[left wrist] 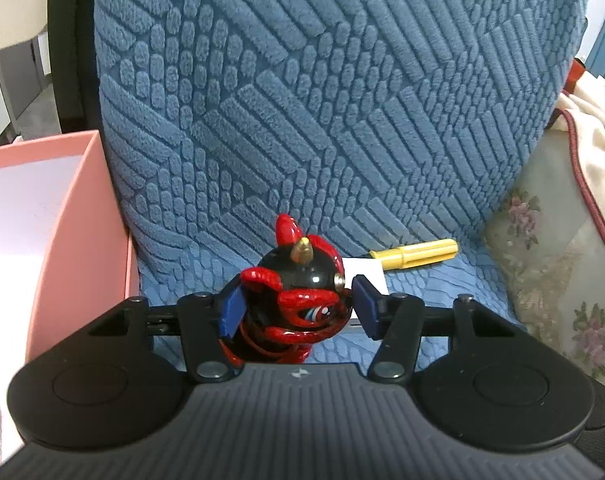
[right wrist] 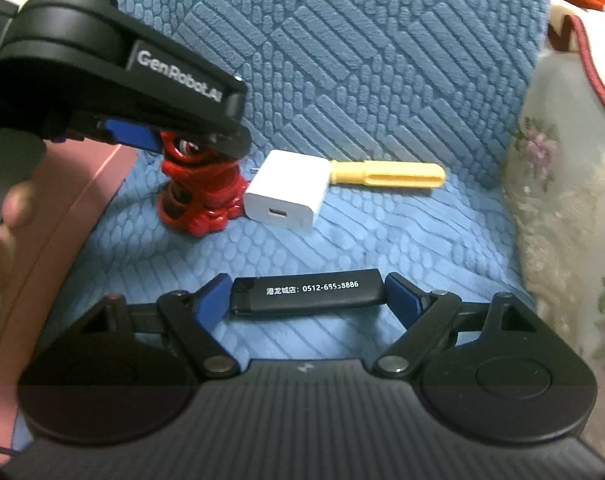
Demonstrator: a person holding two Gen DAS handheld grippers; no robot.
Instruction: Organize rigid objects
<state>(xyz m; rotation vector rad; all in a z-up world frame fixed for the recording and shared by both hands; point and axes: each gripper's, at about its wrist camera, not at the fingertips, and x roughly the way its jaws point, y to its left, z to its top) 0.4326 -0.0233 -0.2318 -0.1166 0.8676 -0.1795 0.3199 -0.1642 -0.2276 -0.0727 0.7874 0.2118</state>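
A red and black figurine (left wrist: 298,300) stands upright on the blue seat cover. My left gripper (left wrist: 296,306) is around its head, blue pads close on both sides, a small gap at the right pad; it also shows in the right wrist view (right wrist: 182,144) over the figurine (right wrist: 200,196). My right gripper (right wrist: 306,300) has its pads at both ends of a black lighter (right wrist: 306,292) lying on the seat. A white charger (right wrist: 286,190) and a yellow handle (right wrist: 386,176) lie behind.
A pink box (left wrist: 82,232) with a white inside stands at the left of the seat. The blue textured chair back (left wrist: 322,100) rises behind. A floral cushion (right wrist: 562,200) lies at the right.
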